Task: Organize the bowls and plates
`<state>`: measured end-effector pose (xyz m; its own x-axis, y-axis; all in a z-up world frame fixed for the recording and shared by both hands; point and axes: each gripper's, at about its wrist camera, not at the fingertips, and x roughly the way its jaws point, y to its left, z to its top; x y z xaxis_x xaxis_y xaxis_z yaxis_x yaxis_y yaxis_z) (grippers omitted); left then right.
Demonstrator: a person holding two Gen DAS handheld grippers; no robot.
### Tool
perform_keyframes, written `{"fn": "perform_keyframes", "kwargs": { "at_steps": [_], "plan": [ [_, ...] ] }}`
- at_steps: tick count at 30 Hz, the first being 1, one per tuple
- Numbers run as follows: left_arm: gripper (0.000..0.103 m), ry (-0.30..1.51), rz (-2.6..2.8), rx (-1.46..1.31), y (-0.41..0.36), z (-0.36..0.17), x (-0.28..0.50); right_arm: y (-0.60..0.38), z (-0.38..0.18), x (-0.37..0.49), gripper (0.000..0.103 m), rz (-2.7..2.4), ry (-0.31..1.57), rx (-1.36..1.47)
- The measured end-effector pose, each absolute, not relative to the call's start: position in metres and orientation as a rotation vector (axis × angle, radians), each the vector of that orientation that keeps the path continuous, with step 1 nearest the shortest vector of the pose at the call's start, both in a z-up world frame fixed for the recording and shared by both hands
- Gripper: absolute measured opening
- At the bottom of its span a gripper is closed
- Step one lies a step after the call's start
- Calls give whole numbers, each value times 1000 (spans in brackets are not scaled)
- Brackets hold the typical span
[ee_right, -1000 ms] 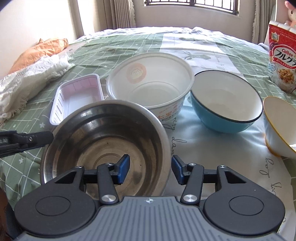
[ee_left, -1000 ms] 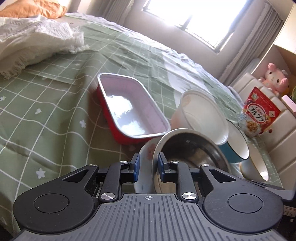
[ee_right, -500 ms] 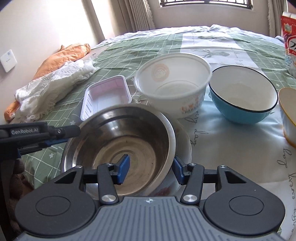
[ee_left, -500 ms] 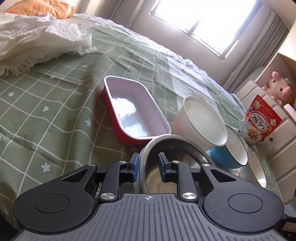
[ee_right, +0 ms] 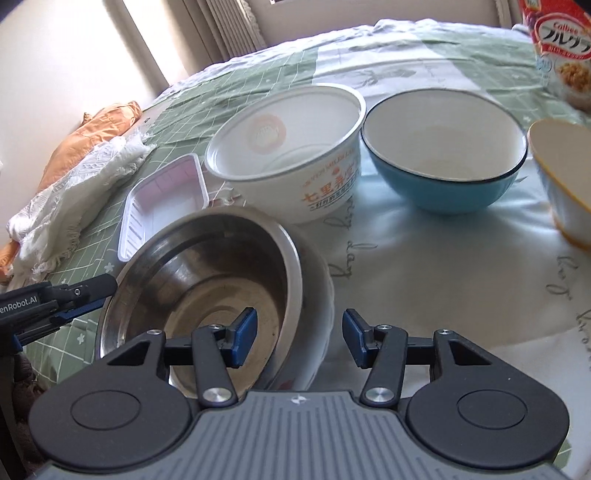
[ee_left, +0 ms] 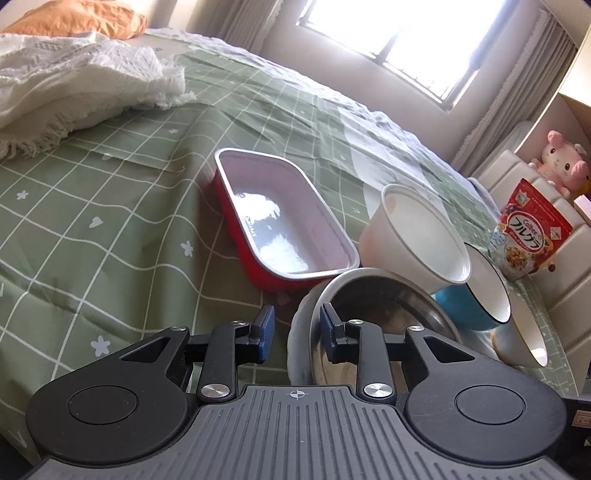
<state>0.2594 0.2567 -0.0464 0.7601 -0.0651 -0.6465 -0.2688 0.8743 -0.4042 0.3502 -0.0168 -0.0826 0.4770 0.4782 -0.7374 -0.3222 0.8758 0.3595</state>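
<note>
A steel bowl [ee_right: 207, 284] sits tilted inside a white bowl [ee_right: 321, 295] at the near table edge; both also show in the left wrist view, steel bowl [ee_left: 388, 306], white bowl [ee_left: 299, 332]. My left gripper [ee_left: 293, 326] is open, its fingers straddling the near rims of both bowls without pinching. My right gripper [ee_right: 299, 341] is open, its fingers either side of the bowls' right rims. Behind stand a white paper bowl [ee_right: 291, 147], a blue bowl [ee_right: 443, 155] and a yellow-rimmed bowl [ee_right: 565, 177].
A red rectangular tray [ee_left: 280, 221] lies left of the bowls on the green checked cloth [ee_left: 110, 221]. A white lace cloth [ee_left: 74, 81] and orange fabric [ee_left: 81, 18] lie far left. A cereal bag [ee_left: 528, 236] stands at the right.
The left gripper's fingers have spread apart from the steel bowl's rim. The steel bowl now rests tilted in the white bowl. The right gripper has moved closer over the bowls.
</note>
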Motion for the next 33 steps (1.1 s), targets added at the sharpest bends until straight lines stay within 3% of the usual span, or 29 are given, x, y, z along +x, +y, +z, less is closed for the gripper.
{"fn": "perform_keyframes", "kwargs": {
  "at_steps": [3,7,8,16,23,28,30,33],
  "plan": [
    [38,708,154,-447,259,-45,261,-13,-86,351,51,506,963,176],
    [33,769,128,-456,261,-55,267,-15,-88,352,51,519,973,190],
    [27,784,95,-505,264,-60,268,-15,-89,352,51,522,975,193],
    [26,676,45,-732,287,-55,256,-16,-94,351,51,534,982,190],
    [27,698,67,-357,242,-41,261,-4,-90,338,52,554,955,127],
    [40,676,88,-302,240,-43,257,-10,-87,337,52,562,944,138],
    [34,690,126,-288,244,-44,256,-14,-85,338,52,548,932,149],
    [34,718,121,-323,252,-50,255,-15,-86,341,52,537,935,155]
  ]
}}
